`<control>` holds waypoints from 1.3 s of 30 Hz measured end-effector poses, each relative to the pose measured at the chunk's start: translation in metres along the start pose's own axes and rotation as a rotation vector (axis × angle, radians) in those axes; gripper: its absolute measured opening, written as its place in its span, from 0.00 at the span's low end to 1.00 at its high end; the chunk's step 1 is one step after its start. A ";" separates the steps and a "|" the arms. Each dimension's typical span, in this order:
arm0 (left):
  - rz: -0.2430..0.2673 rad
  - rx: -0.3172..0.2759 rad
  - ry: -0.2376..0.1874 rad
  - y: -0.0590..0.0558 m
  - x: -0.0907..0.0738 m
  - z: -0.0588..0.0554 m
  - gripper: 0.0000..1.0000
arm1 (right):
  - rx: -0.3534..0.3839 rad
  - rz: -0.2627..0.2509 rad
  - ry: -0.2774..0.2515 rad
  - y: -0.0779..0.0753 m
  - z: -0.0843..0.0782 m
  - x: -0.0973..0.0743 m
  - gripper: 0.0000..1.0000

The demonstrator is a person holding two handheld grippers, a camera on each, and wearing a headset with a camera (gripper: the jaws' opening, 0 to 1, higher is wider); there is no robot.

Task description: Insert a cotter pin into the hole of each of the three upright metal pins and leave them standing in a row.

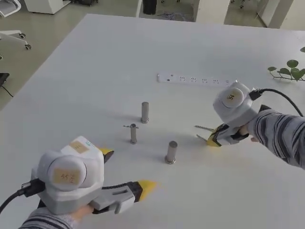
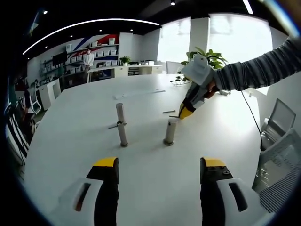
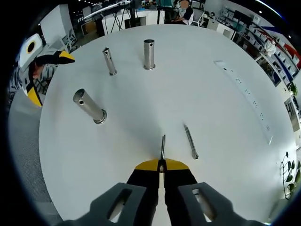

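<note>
Presently three metal pins [image 1: 145, 112] [image 1: 133, 134] [image 1: 171, 152]: one bears a cotter pin [image 1: 128, 126], right claw [image 3: 162, 165] pinches another [image 3: 162, 146], third [image 3: 190, 140] lies loose; left claw [image 2: 160, 164] wide.

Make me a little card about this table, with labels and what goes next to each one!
middle pin: upright, fitted cotter through it
far pin: upright, bare
near pin: upright, bare
right tool: shut on held cotter
loose cotter: lying on the table
left tool: open, empty
power strip: at the far side
</note>
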State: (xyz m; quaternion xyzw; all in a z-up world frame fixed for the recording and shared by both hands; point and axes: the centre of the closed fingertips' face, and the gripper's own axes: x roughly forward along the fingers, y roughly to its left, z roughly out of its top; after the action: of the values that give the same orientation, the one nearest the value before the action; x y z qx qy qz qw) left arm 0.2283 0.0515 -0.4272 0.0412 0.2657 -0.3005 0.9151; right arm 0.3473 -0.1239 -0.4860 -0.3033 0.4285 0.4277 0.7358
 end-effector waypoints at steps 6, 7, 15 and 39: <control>-0.028 -0.007 -0.011 -0.002 -0.001 0.007 0.58 | -0.049 -0.018 -0.054 0.006 0.006 -0.012 0.00; -0.032 -0.004 -0.015 -0.003 -0.001 0.009 0.56 | -0.061 -0.023 -0.069 0.007 0.008 -0.016 0.00; -0.053 0.027 -0.025 -0.006 0.002 0.024 0.46 | -0.169 -0.056 -0.194 0.025 0.031 -0.038 0.00; -0.183 -0.132 -0.051 -0.032 0.018 0.065 0.24 | -0.487 -0.077 -0.371 0.096 0.082 -0.069 0.00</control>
State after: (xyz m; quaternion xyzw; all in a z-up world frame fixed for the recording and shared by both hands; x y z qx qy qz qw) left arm 0.2524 0.0008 -0.3784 -0.0512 0.2642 -0.3658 0.8909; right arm 0.2739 -0.0401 -0.3953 -0.4035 0.1601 0.5374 0.7230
